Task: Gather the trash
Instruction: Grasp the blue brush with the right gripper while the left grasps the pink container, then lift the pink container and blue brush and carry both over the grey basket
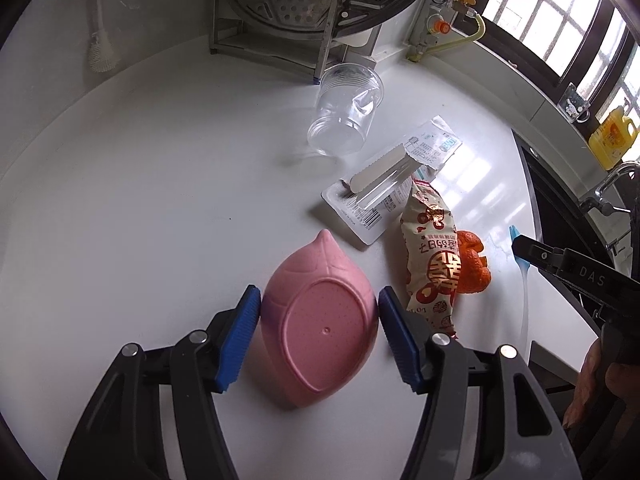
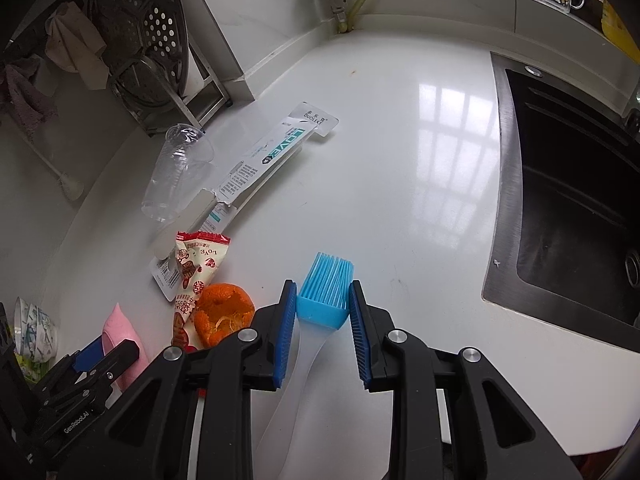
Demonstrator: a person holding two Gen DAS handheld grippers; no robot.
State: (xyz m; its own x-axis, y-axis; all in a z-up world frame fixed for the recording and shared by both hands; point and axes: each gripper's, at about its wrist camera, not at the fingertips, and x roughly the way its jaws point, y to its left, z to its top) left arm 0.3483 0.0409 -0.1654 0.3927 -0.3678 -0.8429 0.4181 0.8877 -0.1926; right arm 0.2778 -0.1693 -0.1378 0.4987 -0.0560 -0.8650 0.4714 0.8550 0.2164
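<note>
On the white counter point(image 1: 140, 160) lies an upside-down pink peach-shaped dish point(image 1: 316, 344), and my left gripper point(image 1: 319, 293) is shut on it, one blue pad pressed to each side. My right gripper point(image 2: 322, 286) is shut on a blue silicone brush point(image 2: 326, 304), whose clear handle runs back under the jaws. Loose trash lies between the two: a tipped clear plastic cup point(image 1: 344, 116), a torn blister pack point(image 1: 392, 184), a red-and-cream snack wrapper point(image 1: 432, 264) and an orange peel point(image 1: 474, 264). The right wrist view shows the peel point(image 2: 224, 312) just left of my right gripper.
A black sink point(image 2: 568, 200) is set into the counter on the right. A metal rack with perforated steamer trays point(image 1: 276, 12) stands at the back. A yellow bottle point(image 1: 612, 136) sits on the windowsill. Stacked bowls point(image 2: 34, 332) are at the far left.
</note>
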